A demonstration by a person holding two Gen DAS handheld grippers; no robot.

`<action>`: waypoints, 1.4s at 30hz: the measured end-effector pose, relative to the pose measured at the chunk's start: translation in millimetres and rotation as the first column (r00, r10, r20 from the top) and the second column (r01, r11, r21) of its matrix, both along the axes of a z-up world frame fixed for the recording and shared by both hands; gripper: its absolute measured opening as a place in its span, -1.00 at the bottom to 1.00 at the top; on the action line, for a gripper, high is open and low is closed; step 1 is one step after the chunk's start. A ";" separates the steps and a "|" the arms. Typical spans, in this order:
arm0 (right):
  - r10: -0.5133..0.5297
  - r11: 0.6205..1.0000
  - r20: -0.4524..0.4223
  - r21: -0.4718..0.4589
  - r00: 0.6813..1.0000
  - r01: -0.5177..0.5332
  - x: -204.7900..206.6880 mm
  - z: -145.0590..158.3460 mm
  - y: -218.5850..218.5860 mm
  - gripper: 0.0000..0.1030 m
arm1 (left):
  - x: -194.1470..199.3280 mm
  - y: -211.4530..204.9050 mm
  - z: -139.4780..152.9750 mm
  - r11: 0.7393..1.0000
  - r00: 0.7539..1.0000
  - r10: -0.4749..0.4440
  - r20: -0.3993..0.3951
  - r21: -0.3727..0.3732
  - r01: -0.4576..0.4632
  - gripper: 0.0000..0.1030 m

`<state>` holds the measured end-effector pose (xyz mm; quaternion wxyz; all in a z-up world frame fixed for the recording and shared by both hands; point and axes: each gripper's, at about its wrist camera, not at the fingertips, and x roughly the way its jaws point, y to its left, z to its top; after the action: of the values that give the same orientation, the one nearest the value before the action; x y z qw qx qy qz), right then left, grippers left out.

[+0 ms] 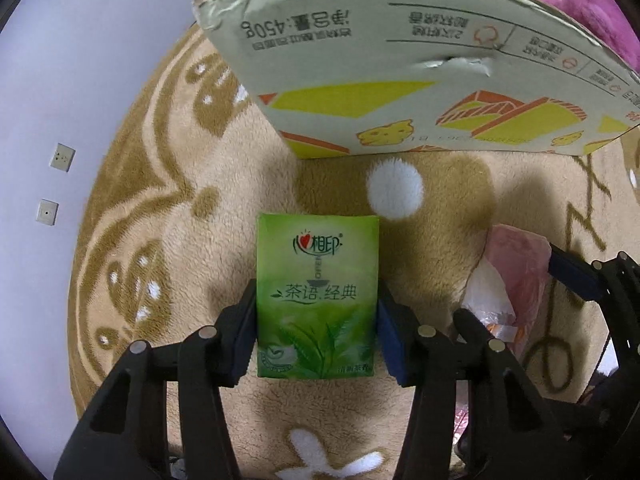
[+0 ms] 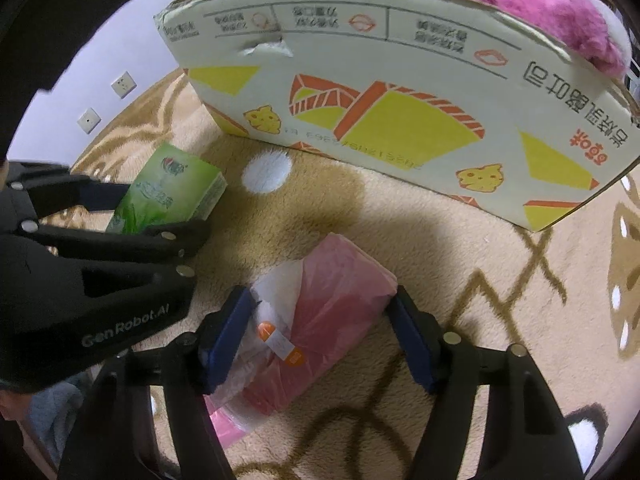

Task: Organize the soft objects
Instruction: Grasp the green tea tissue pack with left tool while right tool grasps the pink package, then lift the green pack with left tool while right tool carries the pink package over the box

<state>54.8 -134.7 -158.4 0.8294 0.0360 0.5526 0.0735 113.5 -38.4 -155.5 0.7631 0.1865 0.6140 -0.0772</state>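
A green tissue pack (image 1: pixel 318 300) lies on the beige carpet between the pads of my left gripper (image 1: pixel 318 332); the pads touch its two long sides. It also shows in the right wrist view (image 2: pixel 168 196). A pink plastic-wrapped soft packet (image 2: pixel 320 328) lies on the carpet between the open fingers of my right gripper (image 2: pixel 320 340), with gaps at both pads. The packet shows at the right of the left wrist view (image 1: pixel 508 292). A printed cardboard box (image 2: pixel 400 92) stands behind, with a pink plush (image 2: pixel 552 12) inside its right end.
The beige patterned carpet (image 1: pixel 180 200) covers the floor. A pale wall with two sockets (image 1: pixel 60 158) lies to the left. The box wall (image 1: pixel 400 80) rises just beyond both objects. A white carpet dot (image 1: pixel 396 188) lies ahead of the tissue pack.
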 end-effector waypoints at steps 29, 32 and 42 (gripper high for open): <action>-0.107 0.994 0.080 0.040 0.991 0.104 -5.8 26.1 -23.4 -0.54 | -6.9 -3.0 18.7 1.000 0.999 0.007 0.050 -0.005 -0.006 0.00; -0.096 0.995 0.115 0.045 0.989 0.091 -9.6 34.1 -23.5 -0.58 | -8.1 0.3 25.7 1.000 0.997 0.014 0.071 -0.011 -0.013 0.00; -0.111 0.994 0.244 0.033 0.963 0.106 -30.5 72.7 -31.3 -0.66 | -14.0 22.1 65.2 0.997 0.983 0.066 0.170 -0.061 -0.057 -0.01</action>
<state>24.3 -166.0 -85.7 0.8939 0.0650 0.4420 0.0375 99.5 -16.3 -90.3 0.8202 0.1519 0.5489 -0.0544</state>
